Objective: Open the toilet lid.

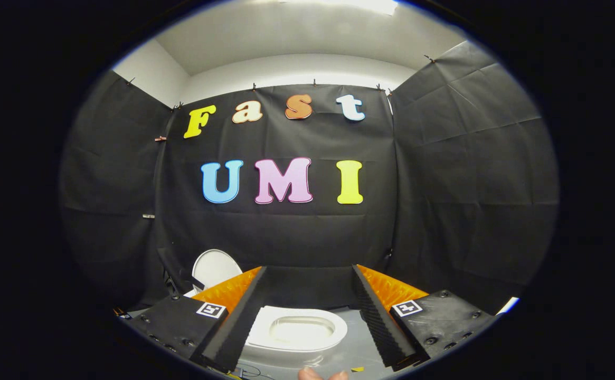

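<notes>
The tongs (307, 322) stood spread wide, pinching nothing — the toilet seat (296, 331) lay between and below their fingers. The raised lid (215, 268) stood beyond the left finger — apparently already up.

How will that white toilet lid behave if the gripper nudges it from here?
The toilet lid looks like rigid, glossy plastic, so probably stiff and somewhat slippery against the fingers. It stands raised behind the seat, so a push would likely swing it rather than slide it. The gripper is open and apart from it.
</notes>
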Demonstrator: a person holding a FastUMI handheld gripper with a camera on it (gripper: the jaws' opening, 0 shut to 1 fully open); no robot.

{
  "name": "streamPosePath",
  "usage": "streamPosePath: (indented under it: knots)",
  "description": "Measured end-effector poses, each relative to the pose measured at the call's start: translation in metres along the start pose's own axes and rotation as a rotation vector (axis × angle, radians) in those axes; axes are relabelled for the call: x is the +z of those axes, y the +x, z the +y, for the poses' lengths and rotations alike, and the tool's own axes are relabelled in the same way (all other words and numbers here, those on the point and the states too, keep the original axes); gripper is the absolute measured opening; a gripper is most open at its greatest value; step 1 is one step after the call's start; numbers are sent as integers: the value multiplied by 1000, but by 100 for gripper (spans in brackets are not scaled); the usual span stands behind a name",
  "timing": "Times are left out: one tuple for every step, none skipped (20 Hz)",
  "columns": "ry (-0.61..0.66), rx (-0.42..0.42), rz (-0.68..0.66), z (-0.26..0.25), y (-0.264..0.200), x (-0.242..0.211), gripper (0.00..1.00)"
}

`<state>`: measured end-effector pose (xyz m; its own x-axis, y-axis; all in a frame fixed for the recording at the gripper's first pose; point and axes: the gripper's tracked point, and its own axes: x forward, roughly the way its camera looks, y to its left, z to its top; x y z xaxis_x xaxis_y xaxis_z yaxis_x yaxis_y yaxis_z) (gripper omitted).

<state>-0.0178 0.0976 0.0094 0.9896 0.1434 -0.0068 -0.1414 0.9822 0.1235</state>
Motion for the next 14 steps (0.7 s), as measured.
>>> streamPosePath:
  knots:
    - [1,-2,-1,-1,0,1,98]
    - [2,-1,-1,-1,-1,1,98]
    - [2,-2,-1,0,-1,0,98]
    - [3,-2,-1,0,0,0,98]
    - [3,-2,0,0,0,0,98]
    - [2,-1,1,0,0,0,98]
    - [2,0,1,0,-1,0,98]
    - [1,0,2,1,-2,0,98]
    - [1,1,2,2,-1,-1,98]
    - [0,2,3,2,-1,-1,98]
    - [-1,3,4,2,-1,-2,98]
    - [-1,3,6,3,-1,-2,98]
    - [0,3,5,2,0,-2,98]
    - [1,4,5,3,-1,-1,98]
